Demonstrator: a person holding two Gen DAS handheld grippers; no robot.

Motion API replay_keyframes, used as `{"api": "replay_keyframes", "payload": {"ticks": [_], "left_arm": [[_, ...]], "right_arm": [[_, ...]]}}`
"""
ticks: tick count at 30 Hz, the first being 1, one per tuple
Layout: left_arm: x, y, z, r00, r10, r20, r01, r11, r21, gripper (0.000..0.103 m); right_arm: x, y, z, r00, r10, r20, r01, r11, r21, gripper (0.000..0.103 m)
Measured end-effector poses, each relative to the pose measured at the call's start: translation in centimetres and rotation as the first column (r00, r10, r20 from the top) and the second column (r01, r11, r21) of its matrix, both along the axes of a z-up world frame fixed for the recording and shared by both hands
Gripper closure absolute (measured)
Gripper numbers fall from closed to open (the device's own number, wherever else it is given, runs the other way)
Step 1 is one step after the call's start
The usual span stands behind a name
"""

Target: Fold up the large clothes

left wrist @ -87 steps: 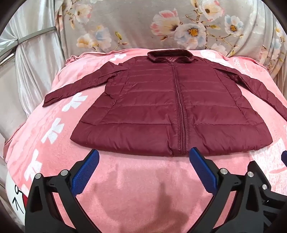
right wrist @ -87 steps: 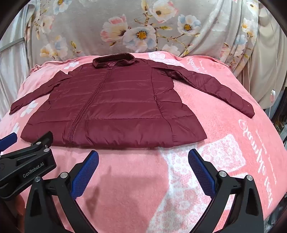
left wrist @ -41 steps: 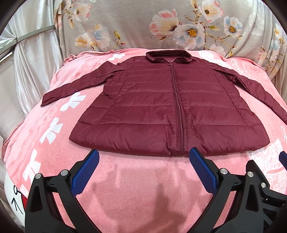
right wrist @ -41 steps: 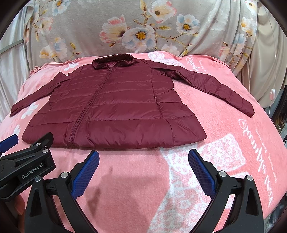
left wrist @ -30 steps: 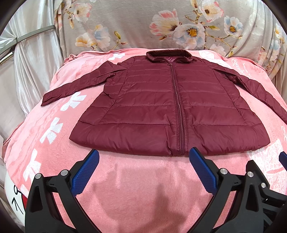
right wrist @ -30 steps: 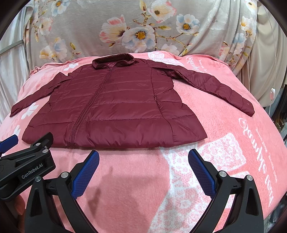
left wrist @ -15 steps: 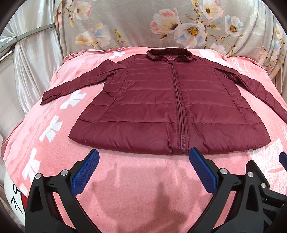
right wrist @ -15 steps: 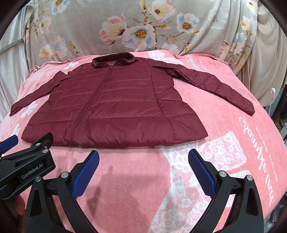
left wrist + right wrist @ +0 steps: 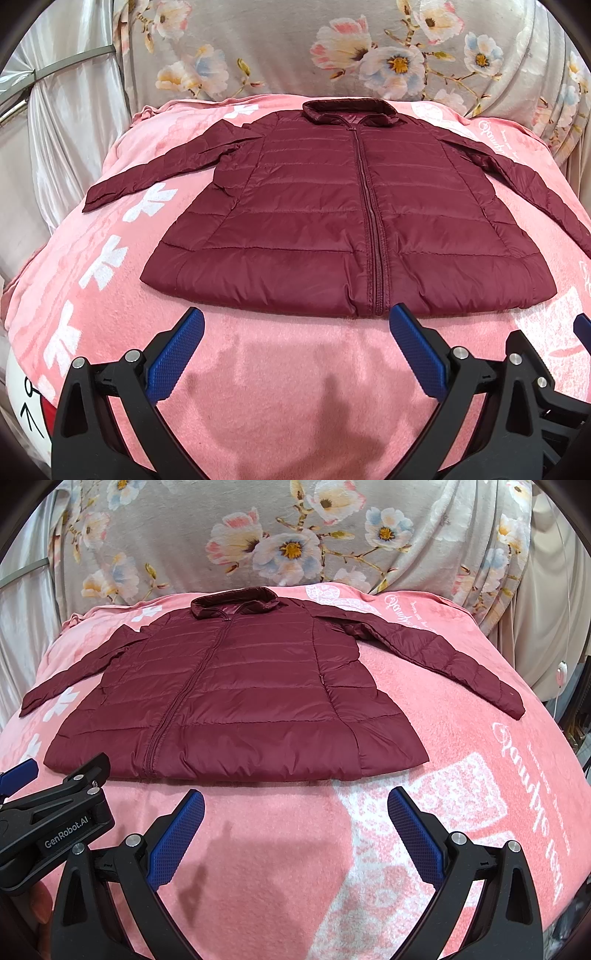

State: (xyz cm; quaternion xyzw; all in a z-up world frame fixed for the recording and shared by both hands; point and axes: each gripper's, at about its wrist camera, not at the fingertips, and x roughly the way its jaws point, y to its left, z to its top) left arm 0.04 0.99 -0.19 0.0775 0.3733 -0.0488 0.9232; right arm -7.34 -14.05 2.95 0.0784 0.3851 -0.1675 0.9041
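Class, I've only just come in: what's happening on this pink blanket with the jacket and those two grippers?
A person holds two grippers above a pink blanket. A maroon puffer jacket lies flat on it, zipped up, collar at the far end, both sleeves spread outward. The left gripper and right gripper are both open, hanging just short of the jacket's hem and touching nothing. No fold has been made yet.
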Motion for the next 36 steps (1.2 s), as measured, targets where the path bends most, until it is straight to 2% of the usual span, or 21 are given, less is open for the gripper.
{"api": "replay_keyframes", "payload": {"ticks": [15,19,28,32,36], "left_arm": [[0.0,-0.1,0.1,1.0,-0.001,0.0,0.001,1.0,-0.009,0.006],[0.3,-0.3,0.7,1.0,-0.003,-0.001,0.003,1.0,-0.021,0.005],[3.8,-1.7,3.3,1.0,0.004,-0.015,-0.005,1.0,-0.027,0.005],[5.4,-1.3,3.9,1.0,0.015,-0.024,-0.016,1.0,-0.027,0.005],[6.9,-0.5,4.3,1.0,0.018,-0.025,-0.019,0.999,-0.041,0.005]], "right_arm": [[0.5,-0.1,-0.2,1.0,0.003,0.001,-0.003,1.0,-0.005,0.005],[1.4,-0.4,1.0,1.0,0.012,-0.002,-0.012,1.0,-0.003,0.005],[4.9,-2.9,3.4,1.0,0.012,-0.002,-0.012,0.998,0.059,0.005],[6.1,-6.1,3.6,1.0,-0.013,0.009,0.012,0.994,0.109,0.005],[7.0,-13.8,2.8,0.988,-0.153,0.017,0.145,0.965,0.22,0.005]]}}
